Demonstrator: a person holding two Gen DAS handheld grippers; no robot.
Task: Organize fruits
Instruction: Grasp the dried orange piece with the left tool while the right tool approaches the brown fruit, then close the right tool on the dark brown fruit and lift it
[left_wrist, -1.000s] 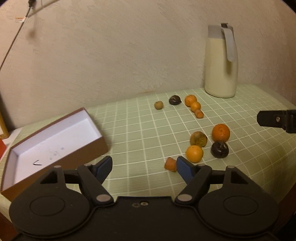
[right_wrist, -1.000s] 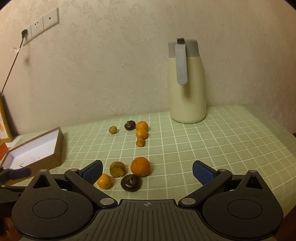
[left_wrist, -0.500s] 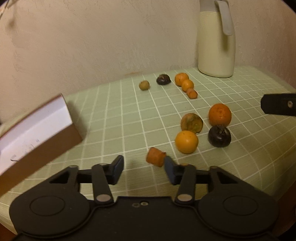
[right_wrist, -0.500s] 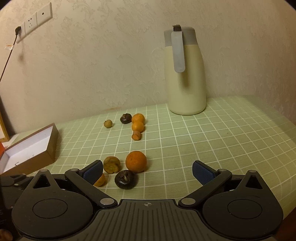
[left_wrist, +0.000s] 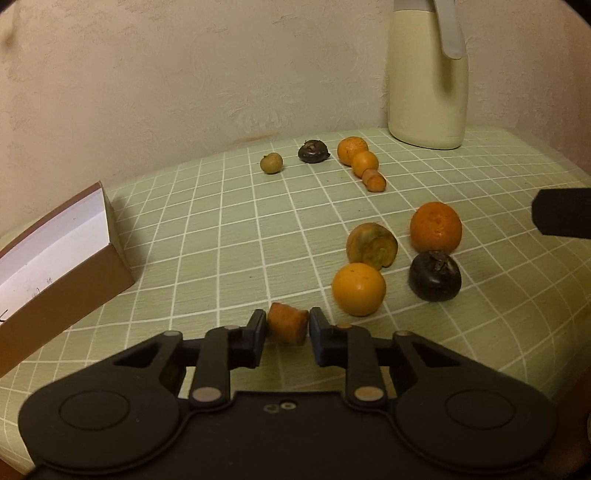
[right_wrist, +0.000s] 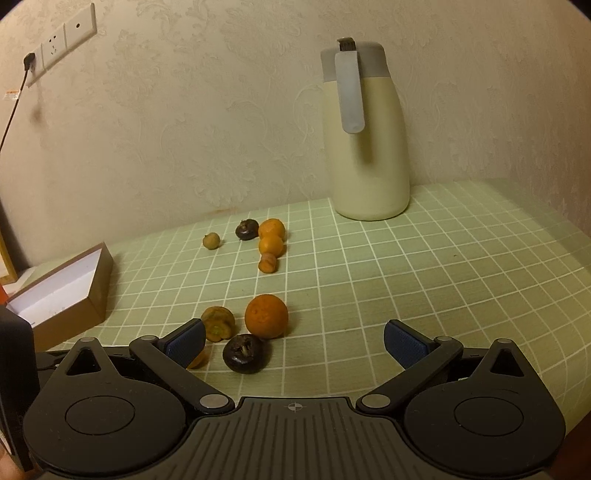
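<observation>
Box (left_wrist: 55, 258) open, white interior, jug (right_wrist: 365, 147) lidded

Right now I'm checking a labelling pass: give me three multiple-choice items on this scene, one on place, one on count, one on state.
1. Where is the open box?
A. Left of the fruits
B. Behind the jug
C. On the jug

2. How many dark fruits lie on the cloth?
A. One
B. Two
C. Four

3. The left gripper is:
A. Wide open
B. Shut on nothing
C. Shut on the orange chunk

A: the box sits at the cloth's left edge.
B: one dark fruit near, one far.
C: both fingers press the chunk's sides.
</observation>
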